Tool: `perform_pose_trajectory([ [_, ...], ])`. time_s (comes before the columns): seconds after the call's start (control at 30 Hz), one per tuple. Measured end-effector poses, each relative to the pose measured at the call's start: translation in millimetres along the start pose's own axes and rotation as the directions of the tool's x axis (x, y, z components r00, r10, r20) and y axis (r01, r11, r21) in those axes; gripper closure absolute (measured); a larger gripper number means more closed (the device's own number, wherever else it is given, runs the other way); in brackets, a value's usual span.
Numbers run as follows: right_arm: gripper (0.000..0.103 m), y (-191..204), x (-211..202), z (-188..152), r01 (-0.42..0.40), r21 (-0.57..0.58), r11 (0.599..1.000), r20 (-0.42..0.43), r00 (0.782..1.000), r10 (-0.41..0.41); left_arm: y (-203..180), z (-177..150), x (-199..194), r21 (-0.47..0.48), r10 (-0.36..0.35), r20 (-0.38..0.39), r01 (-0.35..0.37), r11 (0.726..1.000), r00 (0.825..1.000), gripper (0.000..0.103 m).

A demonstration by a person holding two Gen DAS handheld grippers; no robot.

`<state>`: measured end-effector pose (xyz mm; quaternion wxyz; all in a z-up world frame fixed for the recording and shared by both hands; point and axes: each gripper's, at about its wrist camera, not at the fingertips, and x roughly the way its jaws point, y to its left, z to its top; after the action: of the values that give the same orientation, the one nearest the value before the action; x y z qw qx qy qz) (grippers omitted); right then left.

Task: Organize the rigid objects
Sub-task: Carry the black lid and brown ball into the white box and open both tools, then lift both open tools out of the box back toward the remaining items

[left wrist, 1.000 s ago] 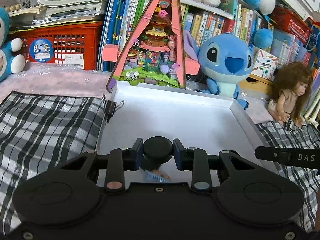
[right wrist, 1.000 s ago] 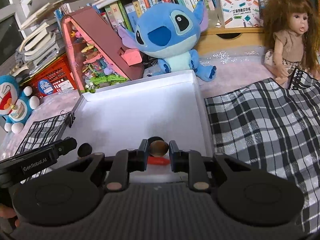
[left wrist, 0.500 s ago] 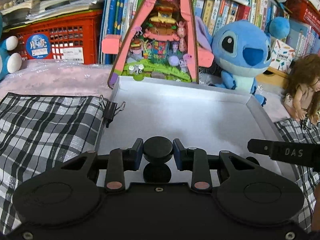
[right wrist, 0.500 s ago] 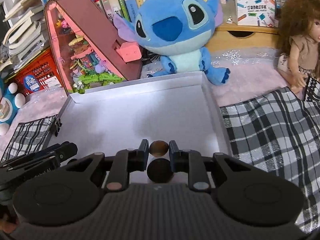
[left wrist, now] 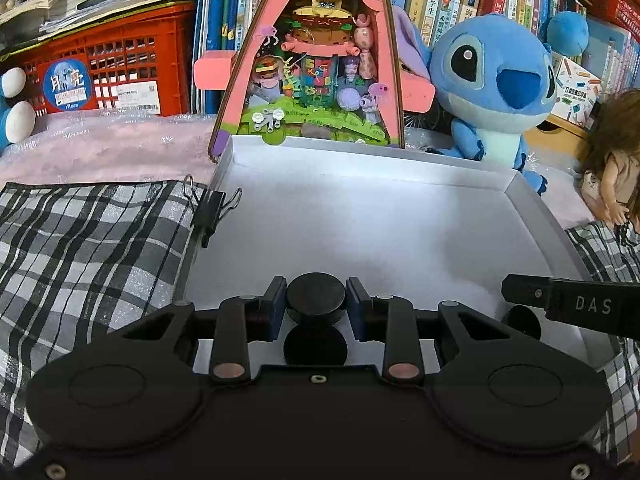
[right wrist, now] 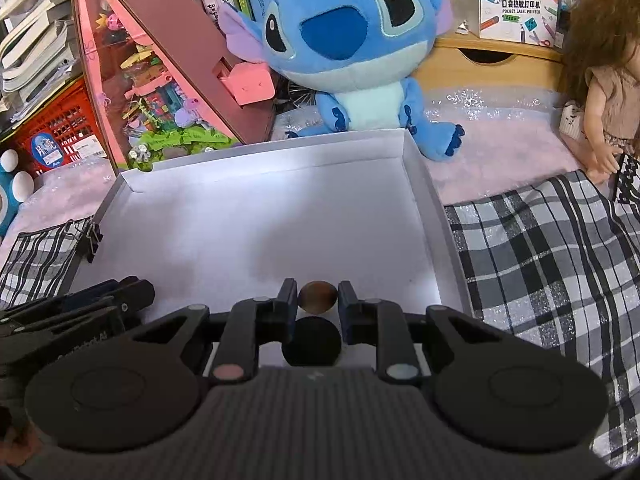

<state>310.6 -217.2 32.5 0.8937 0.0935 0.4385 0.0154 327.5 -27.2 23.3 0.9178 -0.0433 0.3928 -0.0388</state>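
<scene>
My left gripper (left wrist: 316,300) is shut on a black round disc (left wrist: 316,298), held just above the near part of a white shallow box (left wrist: 360,160). Its dark shadow lies on the box floor below it. My right gripper (right wrist: 318,296) is shut on a small brown round object (right wrist: 318,297), also held over the near end of the same white box (right wrist: 272,156), with a dark round shadow under it. The right gripper's finger shows at the right in the left wrist view (left wrist: 568,304). The left gripper shows at the lower left in the right wrist view (right wrist: 80,312).
Black-and-white plaid cloth (left wrist: 92,248) lies on both sides of the box (right wrist: 552,248). A binder clip (left wrist: 210,212) grips the box's left wall. Behind stand a pink triangular toy house (left wrist: 316,60), a blue plush (left wrist: 496,84), a doll (right wrist: 604,80), a red crate (left wrist: 108,72) and books.
Both grippers have moved forward and lower over the white box with their objects still held. The small items seen below them a second ago are out of sight.
</scene>
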Motion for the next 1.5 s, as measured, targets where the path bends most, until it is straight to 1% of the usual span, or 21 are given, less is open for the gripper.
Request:
perform_pose_trajectory([
  [0.07,0.077,-0.5,1.5,0.1,-0.002,0.004,1.000,-0.005,1.000,0.002,-1.5,-0.7,0.5,0.016,0.004,0.005,-0.004,1.000,1.000,0.073],
  [0.27,0.077,0.6,4.4,-0.9,-0.002,0.003,1.000,-0.010,1.000,0.002,0.6,-0.4,2.6,0.009,0.004,0.017,-0.004,1.000,1.000,0.073],
  [0.43,0.076,0.4,6.2,-3.1,-0.004,0.005,1.000,-0.007,1.000,0.004,-0.7,-3.1,1.2,0.035,0.013,0.041,-0.014,0.999,0.999,0.071],
  [0.47,0.075,0.3,6.1,-3.6,-0.004,0.006,1.000,-0.004,1.000,0.004,-0.9,-3.7,0.9,0.040,0.015,0.043,-0.017,0.999,0.999,0.064],
  [0.5,0.072,0.2,5.5,-4.0,-0.008,0.006,1.000,0.002,1.000,0.008,-0.6,-4.2,0.1,0.040,0.015,0.046,-0.017,0.999,0.999,0.057],
  [0.53,0.072,-0.1,4.1,-4.5,-0.017,0.004,1.000,0.012,1.000,0.017,0.1,-4.7,-0.7,0.036,0.013,0.047,-0.015,0.999,0.999,0.055],
  [0.6,0.049,-1.0,-0.5,-5.3,-0.032,0.008,0.999,0.042,0.999,0.032,1.7,-4.9,-3.1,0.023,0.000,0.041,-0.001,1.000,0.999,0.047],
  [0.63,0.045,-1.6,-2.5,-5.5,-0.040,0.009,0.999,0.051,0.998,0.040,2.5,-4.8,-4.4,0.018,-0.008,0.037,0.008,1.000,0.999,0.044],
  [0.7,0.037,-2.9,-6.6,-5.7,-0.039,0.011,0.999,0.067,0.997,0.039,3.1,-5.7,-9.5,0.012,-0.020,0.040,0.020,1.000,0.999,0.030],
  [0.73,0.036,-3.8,-8.6,-5.8,-0.040,0.012,0.999,0.072,0.997,0.039,3.0,-6.7,-13.1,0.014,-0.025,0.048,0.025,1.000,0.999,0.026],
  [0.77,0.032,-4.9,-10.9,-6.0,-0.042,0.014,0.999,0.077,0.996,0.041,2.6,-8.1,-18.0,0.023,-0.034,0.062,0.032,0.999,0.998,0.021],
  [0.83,0.022,-7.5,-17.5,-8.1,-0.048,0.016,0.999,0.096,0.994,0.046,1.5,-11.3,-27.7,0.046,-0.048,0.088,0.044,0.998,0.995,0.020],
  [0.87,0.014,-8.6,-21.5,-9.9,-0.052,0.012,0.999,0.109,0.993,0.051,0.8,-12.5,-32.8,0.056,-0.051,0.097,0.046,0.997,0.994,0.019],
  [0.9,0.011,-10.0,-26.6,-12.3,-0.062,0.007,0.998,0.123,0.991,0.061,0.7,-13.6,-38.0,0.063,-0.055,0.103,0.049,0.997,0.993,0.019],
  [1.03,0.009,-14.7,-42.5,-19.9,-0.082,-0.016,0.996,0.145,0.986,0.084,3.9,-18.4,-57.6,0.058,-0.086,0.122,0.079,0.995,0.989,0.017],
  [1.1,0.005,-19.4,-52.2,-24.2,-0.100,-0.016,0.995,0.163,0.981,0.101,6.6,-21.7,-67.8,0.054,-0.102,0.132,0.096,0.994,0.986,0.017],
  [1.2,0.001,-24.5,-64.8,-31.2,-0.118,-0.021,0.993,0.187,0.975,0.120,9.0,-29.0,-82.1,0.054,-0.116,0.143,0.109,0.993,0.983,0.016],
  [1.4,0.000,-25.6,-86.7,-53.1,-0.140,-0.078,0.987,0.207,0.966,0.153,10.4,-48.1,-104.8,0.065,-0.135,0.149,0.127,0.990,0.979,0.015],
  [1.5,0.000,-22.2,-97.3,-64.9,-0.144,-0.120,0.982,0.220,0.961,0.167,8.6,-60.3,-115.8,0.092,-0.141,0.173,0.127,0.988,0.975,0.014],
])
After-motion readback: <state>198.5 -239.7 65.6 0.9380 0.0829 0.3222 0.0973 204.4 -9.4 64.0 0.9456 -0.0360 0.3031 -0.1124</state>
